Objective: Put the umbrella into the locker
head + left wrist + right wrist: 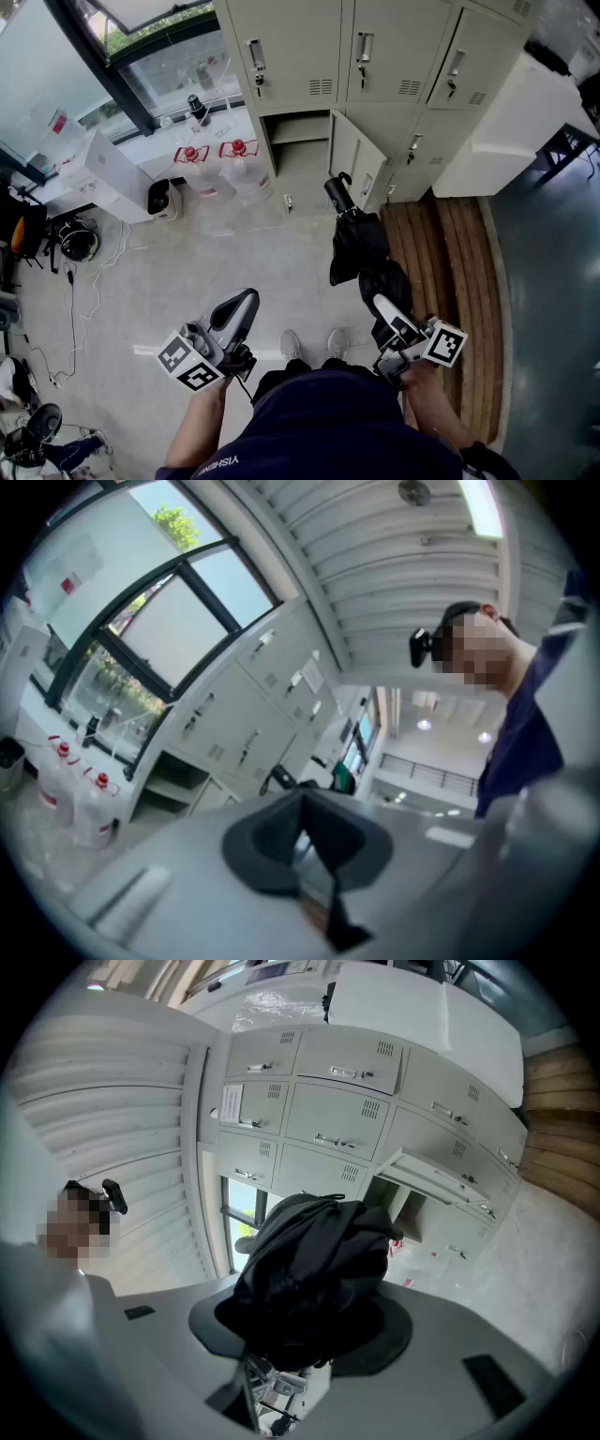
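A black folded umbrella is held roughly level, and my right gripper is shut on its lower end. Its handle points at the open locker in the bottom row, whose door swings out to the right. In the right gripper view the bunched umbrella fills the jaws and hides the fingertips, with the open locker beyond. My left gripper hangs lower left, shut and empty. In its own view the left gripper points at the lockers.
Two large water bottles with red caps stand left of the open locker. A white box and a black bin sit further left. Wooden boards cover the floor at the right. Cables trail at the left.
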A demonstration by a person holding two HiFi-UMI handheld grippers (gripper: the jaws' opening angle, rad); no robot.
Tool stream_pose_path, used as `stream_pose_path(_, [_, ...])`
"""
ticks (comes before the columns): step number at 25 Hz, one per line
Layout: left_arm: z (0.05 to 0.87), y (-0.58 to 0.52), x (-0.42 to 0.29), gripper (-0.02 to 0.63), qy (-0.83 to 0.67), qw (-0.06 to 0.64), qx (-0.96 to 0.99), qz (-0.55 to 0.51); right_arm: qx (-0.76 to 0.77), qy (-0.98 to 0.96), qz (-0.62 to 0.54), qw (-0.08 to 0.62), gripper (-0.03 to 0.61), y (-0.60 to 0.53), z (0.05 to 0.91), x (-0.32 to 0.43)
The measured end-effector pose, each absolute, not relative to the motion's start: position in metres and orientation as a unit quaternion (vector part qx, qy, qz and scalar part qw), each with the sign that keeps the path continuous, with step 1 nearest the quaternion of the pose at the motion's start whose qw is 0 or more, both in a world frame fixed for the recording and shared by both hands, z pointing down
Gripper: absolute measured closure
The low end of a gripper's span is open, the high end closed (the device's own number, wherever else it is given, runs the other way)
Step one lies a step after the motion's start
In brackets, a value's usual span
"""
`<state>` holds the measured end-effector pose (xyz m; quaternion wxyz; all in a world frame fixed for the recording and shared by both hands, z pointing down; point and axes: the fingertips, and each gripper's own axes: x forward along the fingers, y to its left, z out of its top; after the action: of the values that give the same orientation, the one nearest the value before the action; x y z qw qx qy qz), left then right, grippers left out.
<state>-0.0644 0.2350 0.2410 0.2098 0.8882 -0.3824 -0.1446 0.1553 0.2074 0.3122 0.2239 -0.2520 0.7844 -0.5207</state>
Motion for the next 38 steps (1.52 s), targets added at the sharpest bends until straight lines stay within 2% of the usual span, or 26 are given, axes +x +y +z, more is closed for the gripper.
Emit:
stream_pose_path(12, [0.241,0.238,-0.048,0.612,-0.385,0.208,0.888,-0.14,-0.25,0.79,-0.517,0.215,0.39,0.205,0.313,0.168])
stream_pose_path(28, [0.268,0.223,-0.017,0.612,-0.424,0.22,0.869,-0.127,-0.31,0.814,-0.479,0.109,0.39,0.172,0.361,0.2])
stream_pose_path(38, [0.295,0.181,-0.012,0.612,-0.421,0.236,0.868,-0.118,-0.326,0.808,-0.482,0.09,0.39,0.136,0.389,0.189])
